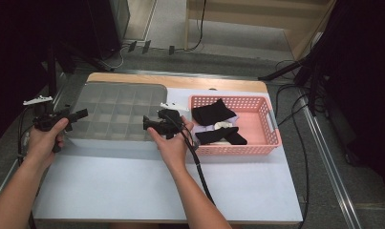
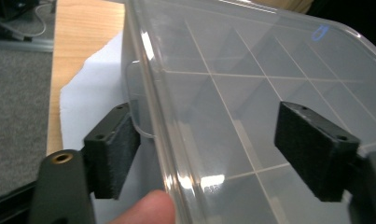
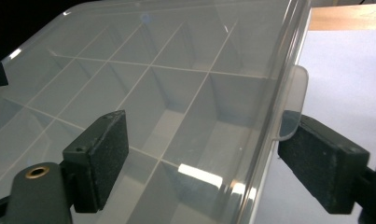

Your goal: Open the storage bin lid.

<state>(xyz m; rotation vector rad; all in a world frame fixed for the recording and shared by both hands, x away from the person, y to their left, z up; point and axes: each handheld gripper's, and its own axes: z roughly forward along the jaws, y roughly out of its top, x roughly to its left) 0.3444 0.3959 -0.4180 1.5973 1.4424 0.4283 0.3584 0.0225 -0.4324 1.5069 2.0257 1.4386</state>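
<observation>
A clear plastic compartment box (image 1: 118, 112) with its lid down lies at the back left of the table. My left gripper (image 1: 80, 114) is at the box's left edge and my right gripper (image 1: 147, 123) at its right edge. In the left gripper view the open jaws (image 2: 206, 112) straddle the box's (image 2: 251, 60) rim: one pad stands outside by a clear latch tab (image 2: 134, 93), the other over the lid. The right gripper's jaws (image 3: 209, 123) also straddle the rim of the box (image 3: 153, 51), one pad beside a latch tab (image 3: 295, 93). Neither pair presses on the box.
A pink basket (image 1: 271, 129) with black socks (image 1: 211, 113) and a white item stands right of the box. The table is covered by a pale blue sheet (image 1: 147, 186). The right gripper's cable (image 1: 202, 176) trails toward the front edge. Dark stands and cables surround the table.
</observation>
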